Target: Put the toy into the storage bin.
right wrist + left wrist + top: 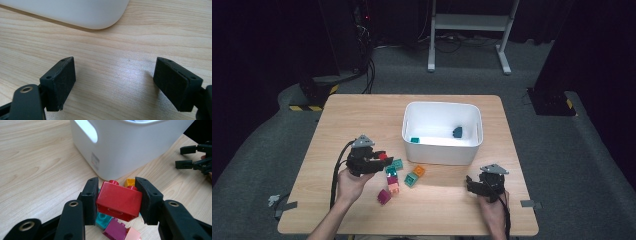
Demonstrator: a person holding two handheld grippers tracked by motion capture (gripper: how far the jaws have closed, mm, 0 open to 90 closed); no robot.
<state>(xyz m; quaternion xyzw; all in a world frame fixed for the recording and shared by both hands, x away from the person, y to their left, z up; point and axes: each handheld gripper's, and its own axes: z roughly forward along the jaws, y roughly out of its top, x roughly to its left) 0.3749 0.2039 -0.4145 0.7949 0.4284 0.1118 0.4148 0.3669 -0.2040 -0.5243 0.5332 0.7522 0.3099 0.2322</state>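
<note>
While the left gripper (116, 195) pinches a red brick (118, 200) squarely between its jaws, the brick hangs above the counter (337, 125), with a teal brick (103, 220), a magenta brick (115, 230) and a pink brick (132, 234) just beneath the jaws and an orange brick (129, 181) beyond them. Ahead of the jaws stands the white bin (130, 147), its wall close and tall. Carried straight forward, I judge, the brick could strike that wall rather than clear the rim, and the smooth plastic, gripped only on two sides, might twist loose onto the pile below. Farther right, the right gripper (113, 82) waits with jaws spread wide over bare counter, nothing between them, the bin's corner just ahead.
</note>
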